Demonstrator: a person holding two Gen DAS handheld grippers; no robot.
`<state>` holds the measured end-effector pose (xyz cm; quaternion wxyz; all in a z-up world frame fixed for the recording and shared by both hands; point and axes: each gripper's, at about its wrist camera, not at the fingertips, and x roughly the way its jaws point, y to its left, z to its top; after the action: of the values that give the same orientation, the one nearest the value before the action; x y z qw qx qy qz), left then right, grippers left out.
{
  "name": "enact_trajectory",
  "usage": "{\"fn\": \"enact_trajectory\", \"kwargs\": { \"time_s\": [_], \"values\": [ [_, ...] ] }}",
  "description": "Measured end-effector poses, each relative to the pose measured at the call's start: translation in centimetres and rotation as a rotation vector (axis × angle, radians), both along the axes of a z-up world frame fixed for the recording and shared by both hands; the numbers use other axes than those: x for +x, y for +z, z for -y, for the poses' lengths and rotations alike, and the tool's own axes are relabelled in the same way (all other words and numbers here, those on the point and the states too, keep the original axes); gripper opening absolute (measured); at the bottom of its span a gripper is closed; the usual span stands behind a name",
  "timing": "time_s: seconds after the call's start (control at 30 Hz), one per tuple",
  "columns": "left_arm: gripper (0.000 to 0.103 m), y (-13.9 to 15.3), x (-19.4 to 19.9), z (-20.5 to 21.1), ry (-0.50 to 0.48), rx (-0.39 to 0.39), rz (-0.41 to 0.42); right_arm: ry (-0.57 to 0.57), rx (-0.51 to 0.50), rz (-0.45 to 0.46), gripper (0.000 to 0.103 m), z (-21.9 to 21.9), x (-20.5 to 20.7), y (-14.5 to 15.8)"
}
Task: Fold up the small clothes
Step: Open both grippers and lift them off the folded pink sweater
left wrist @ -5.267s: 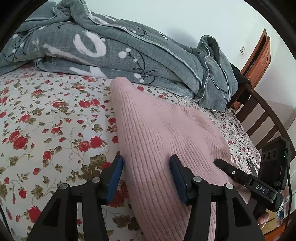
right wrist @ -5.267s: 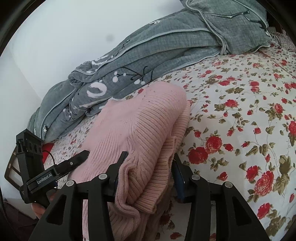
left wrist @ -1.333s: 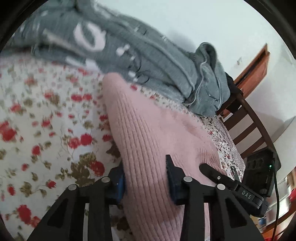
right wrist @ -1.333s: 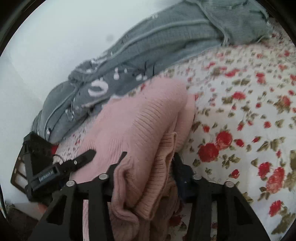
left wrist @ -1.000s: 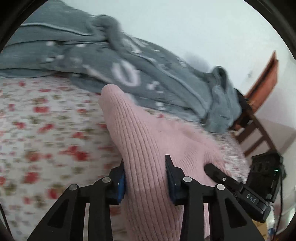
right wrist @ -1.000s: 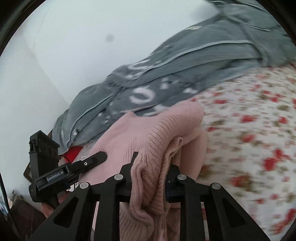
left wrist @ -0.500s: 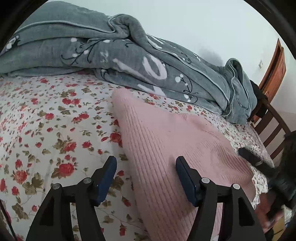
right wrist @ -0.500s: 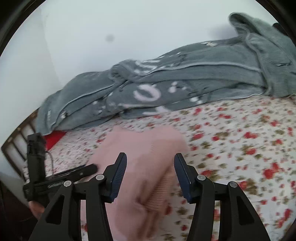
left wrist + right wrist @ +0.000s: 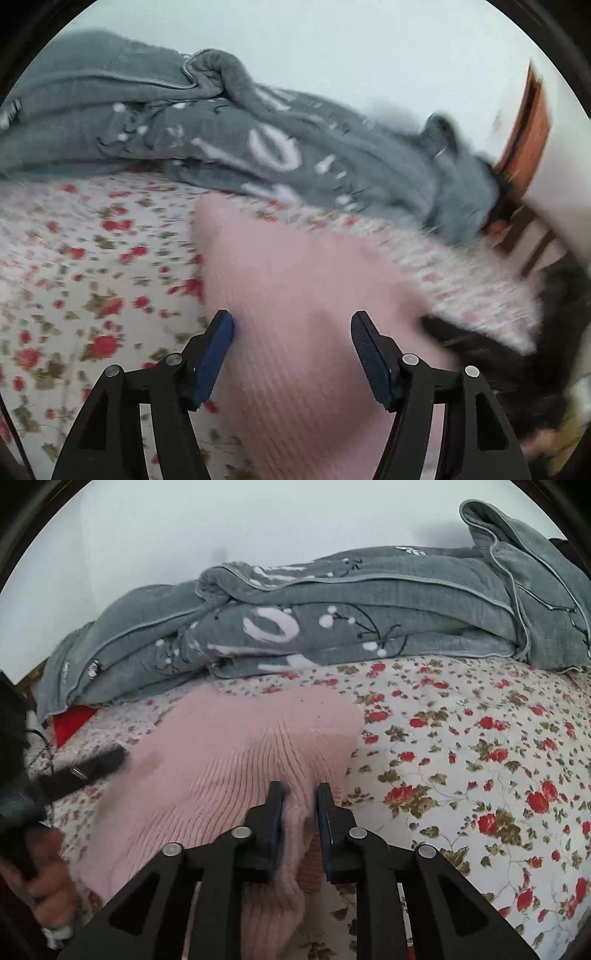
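Pink ribbed knit sweater point(image 9: 236, 760), folded, lies on the bed's floral red-rose sheet point(image 9: 480, 760), just in front of a rumpled grey quilt point(image 9: 332, 627). Left hand-held gripper point(image 9: 291, 343) hovers spread wide over the sweater, its pads not pressing. Right hand-held gripper point(image 9: 299, 812) is closing, a fold of the knit between its narrow jaws.

Pale pink ribbed sweater point(image 9: 236, 760) at centre; white bedsheet point(image 9: 480, 760) sprinkled with red roses toward three o'clock; grey quilt point(image 9: 332, 627) with white blossom marks at twelve
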<state>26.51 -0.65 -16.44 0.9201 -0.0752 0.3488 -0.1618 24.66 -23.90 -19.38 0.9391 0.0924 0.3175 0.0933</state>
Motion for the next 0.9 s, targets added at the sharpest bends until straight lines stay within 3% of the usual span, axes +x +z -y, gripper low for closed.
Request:
{"fn": "enact_trajectory", "kwargs": {
  "time_s": [0.1, 0.27, 0.7, 0.9],
  "values": [
    [0.065, -0.6, -0.2, 0.7, 0.013, 0.065, 0.009, -0.003, 0.008, -0.003, 0.035, 0.3, -0.6, 0.0],
    [0.067, -1.1, -0.1, -0.4, 0.012, 0.004, -0.012, -0.006, -0.028, -0.002, 0.048, 0.5, -1.0, -0.1],
    [0.068, -1.3, -3.4, -1.4, 0.003, -0.047, -0.002, -0.002, -0.086, 0.002, 0.063, 0.4, -3.1, -0.2],
    [0.07, -2.6, -7.8, -1.7, -0.003, 0.014, -0.016, -0.031, -0.104, -0.05, 0.067, 1.2, -6.7, -1.0]
  ]
}}
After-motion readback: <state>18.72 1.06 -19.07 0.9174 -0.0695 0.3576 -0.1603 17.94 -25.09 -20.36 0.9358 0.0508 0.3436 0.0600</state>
